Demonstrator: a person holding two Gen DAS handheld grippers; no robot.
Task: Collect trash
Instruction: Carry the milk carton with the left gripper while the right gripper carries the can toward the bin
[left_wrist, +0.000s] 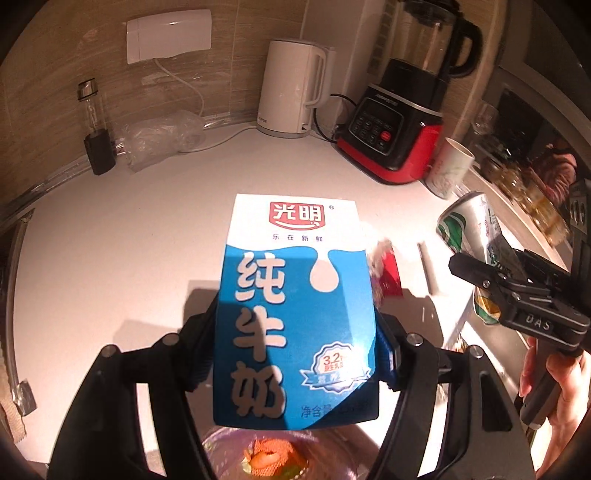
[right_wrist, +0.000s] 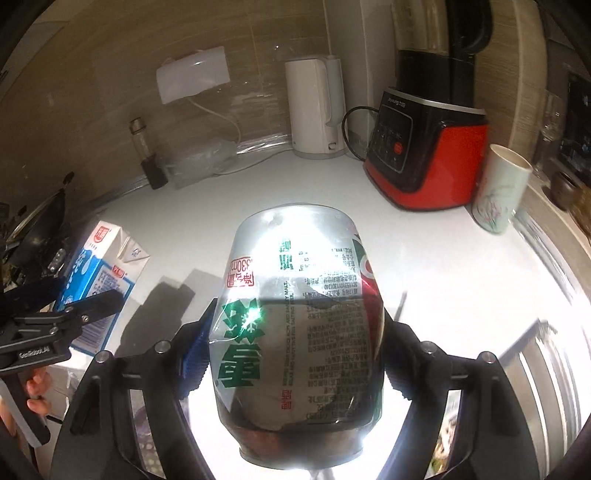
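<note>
Blue-white 光明 纯牛奶 milk carton (left_wrist: 295, 306) clamped in left tongs (left_wrist: 295, 354), silver 330ml can (right_wrist: 295, 332) clamped in right tongs (right_wrist: 291, 354)

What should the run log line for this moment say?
left gripper: shut on milk carton | right gripper: shut on beer can | both lifted above counter

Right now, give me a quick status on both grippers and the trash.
Left gripper shut on milk carton. Right gripper shut on beer can. Both lifted above white counter. Nothing in the way.
</note>
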